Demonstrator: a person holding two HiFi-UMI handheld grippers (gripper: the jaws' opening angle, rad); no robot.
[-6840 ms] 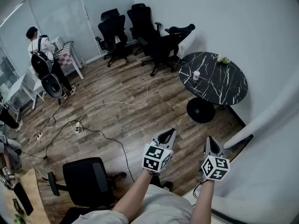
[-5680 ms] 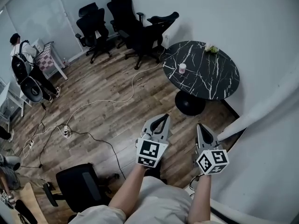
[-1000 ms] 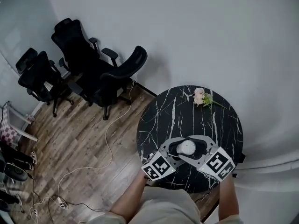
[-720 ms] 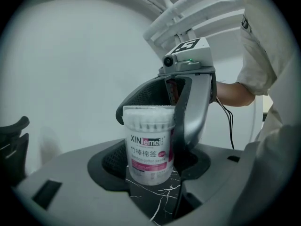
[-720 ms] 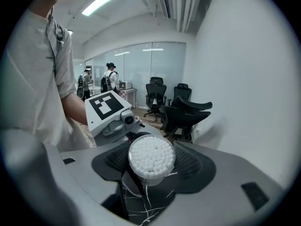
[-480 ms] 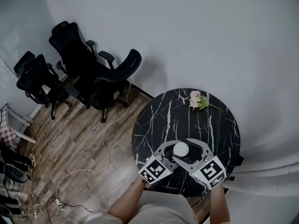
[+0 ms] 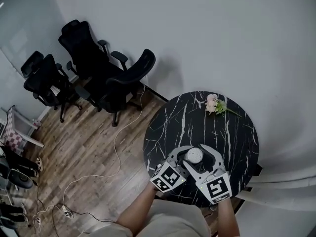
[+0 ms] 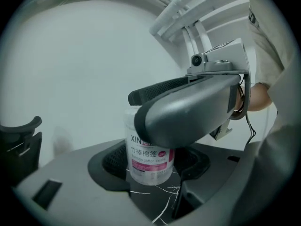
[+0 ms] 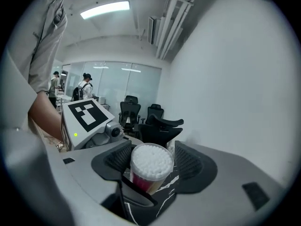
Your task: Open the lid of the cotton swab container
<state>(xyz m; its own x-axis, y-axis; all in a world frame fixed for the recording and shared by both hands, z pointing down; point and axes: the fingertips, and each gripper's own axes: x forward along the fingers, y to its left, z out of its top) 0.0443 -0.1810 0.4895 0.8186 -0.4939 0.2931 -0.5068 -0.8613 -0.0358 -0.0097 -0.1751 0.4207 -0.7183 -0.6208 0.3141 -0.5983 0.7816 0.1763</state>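
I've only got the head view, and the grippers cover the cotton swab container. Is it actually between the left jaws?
Observer: Yes. In the left gripper view the cotton swab container stands upright between the left gripper's parted jaws, low on its labelled body.
Operator: And the right one?
Observer: The right gripper sits higher, its jaws flanking the lid; I can't tell whether they touch it.
Operator: Lid off yet?
Observer: No, it is on, swab tips showing through its clear top.
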